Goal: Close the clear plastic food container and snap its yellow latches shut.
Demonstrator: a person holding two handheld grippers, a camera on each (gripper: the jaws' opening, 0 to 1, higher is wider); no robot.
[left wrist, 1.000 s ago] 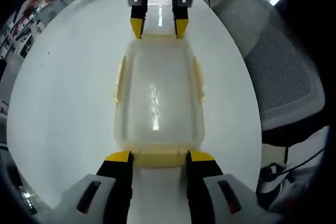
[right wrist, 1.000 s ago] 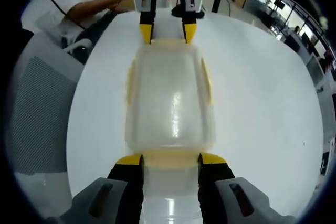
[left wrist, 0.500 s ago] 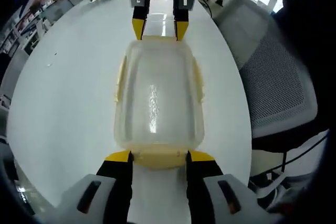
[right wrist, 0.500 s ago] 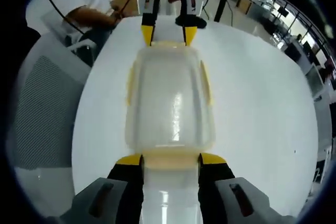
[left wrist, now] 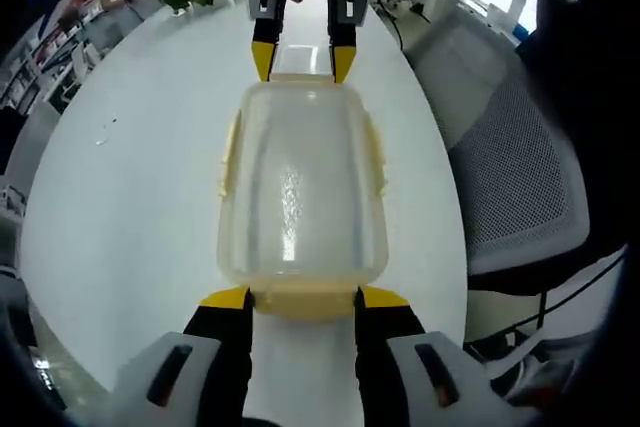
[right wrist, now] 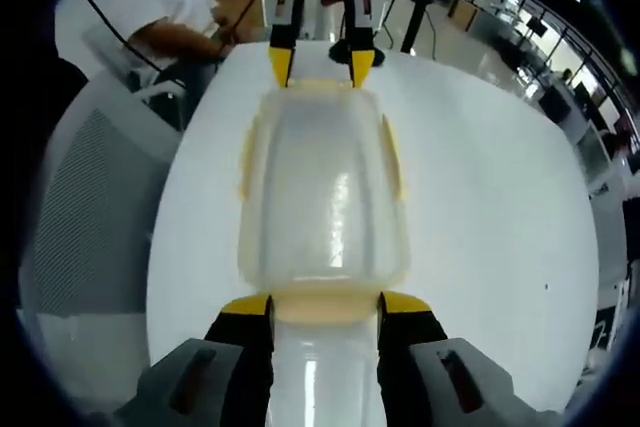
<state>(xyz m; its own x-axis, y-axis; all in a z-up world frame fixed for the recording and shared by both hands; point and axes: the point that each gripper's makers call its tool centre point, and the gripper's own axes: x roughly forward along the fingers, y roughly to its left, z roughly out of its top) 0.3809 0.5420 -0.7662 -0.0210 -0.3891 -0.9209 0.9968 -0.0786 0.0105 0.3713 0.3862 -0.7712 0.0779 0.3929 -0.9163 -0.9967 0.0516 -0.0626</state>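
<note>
Spanning gripper (left wrist: 298,299) to gripper (right wrist: 325,305): container (left wrist: 300,187) lengthwise

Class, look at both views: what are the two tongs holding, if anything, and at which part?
The clear container, gripped between them. The left tongs straddle the yellow latch at one short end; the right tongs straddle the latch at the opposite end. How firmly they clamp cannot be told.

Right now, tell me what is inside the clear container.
Nothing visible: through the clear container lid only glare and the white table tone show. The frosted plastic blurs detail, so something thin or clear lying on the bottom could go unseen.
</note>
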